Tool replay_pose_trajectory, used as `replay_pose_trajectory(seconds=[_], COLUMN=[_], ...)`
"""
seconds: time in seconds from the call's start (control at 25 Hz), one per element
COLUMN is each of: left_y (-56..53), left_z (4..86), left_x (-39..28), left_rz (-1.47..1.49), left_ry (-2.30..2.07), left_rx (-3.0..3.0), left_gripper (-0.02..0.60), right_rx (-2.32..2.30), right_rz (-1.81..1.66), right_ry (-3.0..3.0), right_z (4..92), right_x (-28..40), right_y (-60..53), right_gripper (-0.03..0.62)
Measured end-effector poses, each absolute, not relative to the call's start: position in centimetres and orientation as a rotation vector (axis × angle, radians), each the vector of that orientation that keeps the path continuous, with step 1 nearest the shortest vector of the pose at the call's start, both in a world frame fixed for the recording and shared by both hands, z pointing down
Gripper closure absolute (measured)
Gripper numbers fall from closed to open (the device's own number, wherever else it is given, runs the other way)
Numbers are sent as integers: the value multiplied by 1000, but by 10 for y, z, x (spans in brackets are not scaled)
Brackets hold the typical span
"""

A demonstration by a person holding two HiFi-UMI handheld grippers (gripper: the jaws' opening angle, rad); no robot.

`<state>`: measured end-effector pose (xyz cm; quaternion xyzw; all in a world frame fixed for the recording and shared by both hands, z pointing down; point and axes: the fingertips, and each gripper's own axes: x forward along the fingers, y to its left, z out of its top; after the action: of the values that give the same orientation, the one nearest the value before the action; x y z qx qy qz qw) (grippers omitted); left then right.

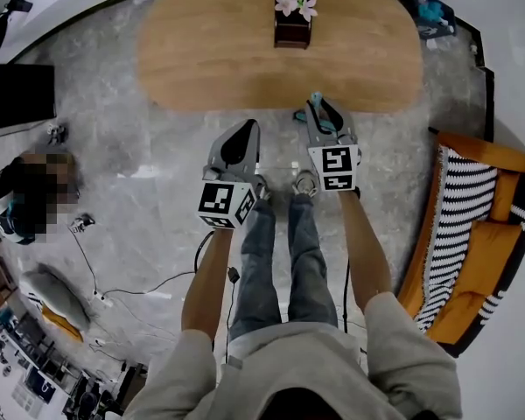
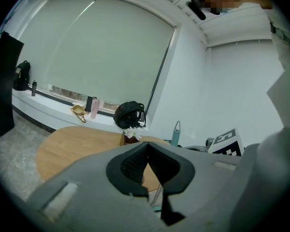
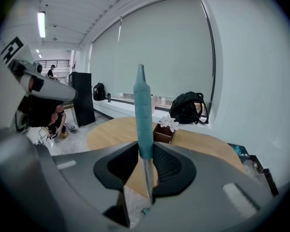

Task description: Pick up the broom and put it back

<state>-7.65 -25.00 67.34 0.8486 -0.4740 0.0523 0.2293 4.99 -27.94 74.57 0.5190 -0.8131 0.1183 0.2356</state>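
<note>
Right gripper [image 3: 146, 151] pinched teal broom [image 3: 141, 108] handle, frame centre, table [image 3: 111, 133] behind. Left gripper [image 2: 148, 146] pressed together, empty, lower centre.

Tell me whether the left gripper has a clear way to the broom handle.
Probably yes. The left gripper hangs close beside the right gripper, which grips the broom handle, and nothing stands between them. The left gripper's jaws are together, though, so they would have to open first.
</note>
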Motion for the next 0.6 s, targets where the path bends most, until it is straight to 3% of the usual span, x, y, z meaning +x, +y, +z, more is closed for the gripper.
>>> replay_pose_trajectory(seconds=[0.6], left_y=[-248], left_z=[632], left_x=[-52], left_rz=[110], left_ry=[-1309], left_rx=[2354], left_gripper=[577], right_rx=[1617], right_rz=[396], right_ry=[-2240], right_z=[684], right_x=[117], right_y=[-241], right_gripper=[503])
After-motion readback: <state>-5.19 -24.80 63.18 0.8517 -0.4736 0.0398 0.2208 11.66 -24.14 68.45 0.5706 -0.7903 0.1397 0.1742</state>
